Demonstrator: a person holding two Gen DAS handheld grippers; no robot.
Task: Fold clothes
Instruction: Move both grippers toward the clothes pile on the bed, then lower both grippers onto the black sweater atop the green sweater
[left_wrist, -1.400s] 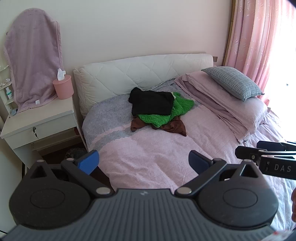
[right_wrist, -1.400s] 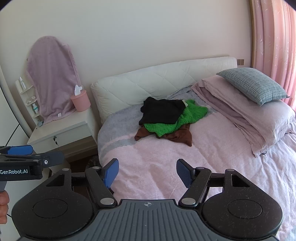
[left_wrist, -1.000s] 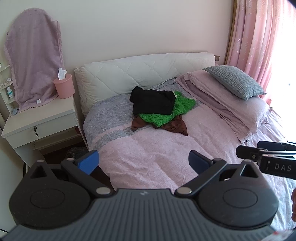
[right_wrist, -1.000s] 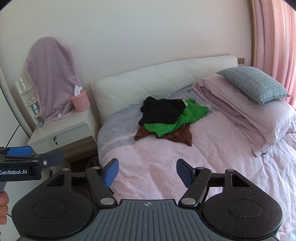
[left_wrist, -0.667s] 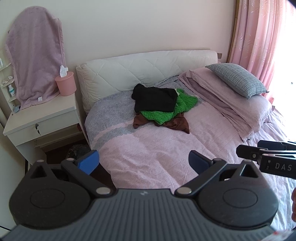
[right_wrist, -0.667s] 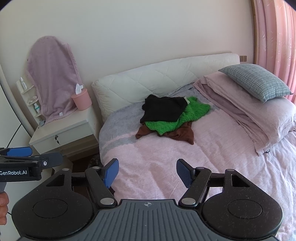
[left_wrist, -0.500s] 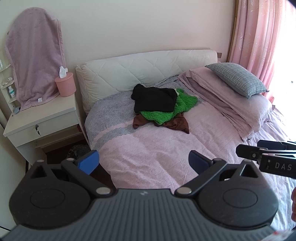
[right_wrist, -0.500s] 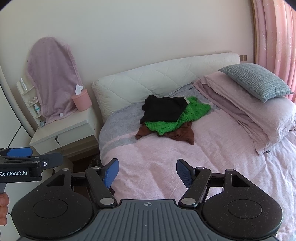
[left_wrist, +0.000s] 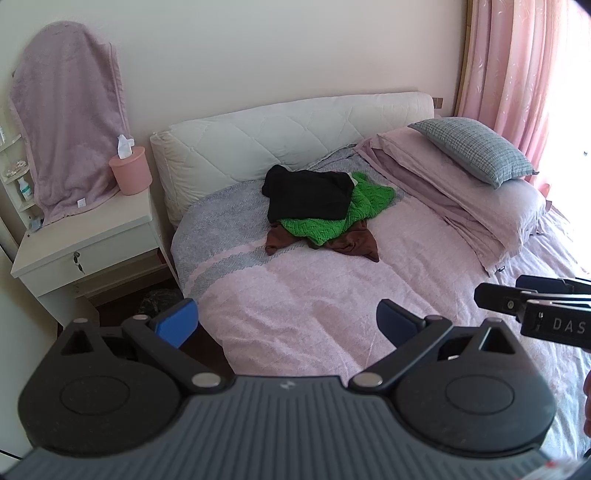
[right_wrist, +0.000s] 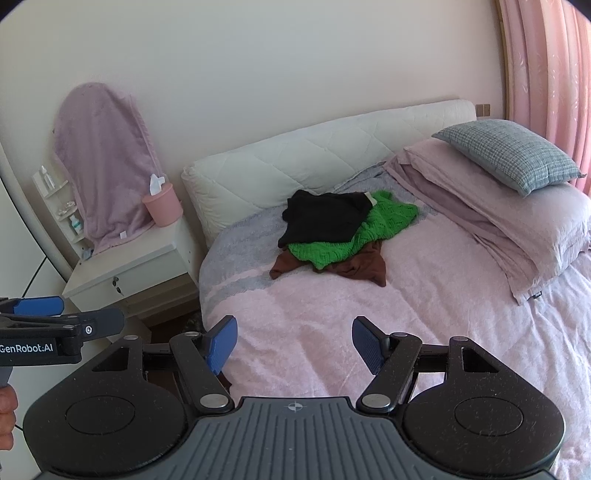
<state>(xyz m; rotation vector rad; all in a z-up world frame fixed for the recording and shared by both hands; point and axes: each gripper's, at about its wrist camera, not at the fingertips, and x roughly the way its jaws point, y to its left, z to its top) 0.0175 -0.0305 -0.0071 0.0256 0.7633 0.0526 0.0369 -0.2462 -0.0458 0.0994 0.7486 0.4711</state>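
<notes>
Both empty: left gripper (left_wrist: 286, 322) and right gripper (right_wrist: 293, 343) spread wide over the pink bedspread (right_wrist: 424, 314); clothes pile (right_wrist: 332, 236) at 12 o'clock, well apart.

Bright window glare, bowed fisheye edges

A pile of 3 garments (left_wrist: 317, 214) lies mid-bed (left_wrist: 332, 295), nightstand (left_wrist: 85, 236) left (pillow (left_wrist: 472, 149) right).
</notes>
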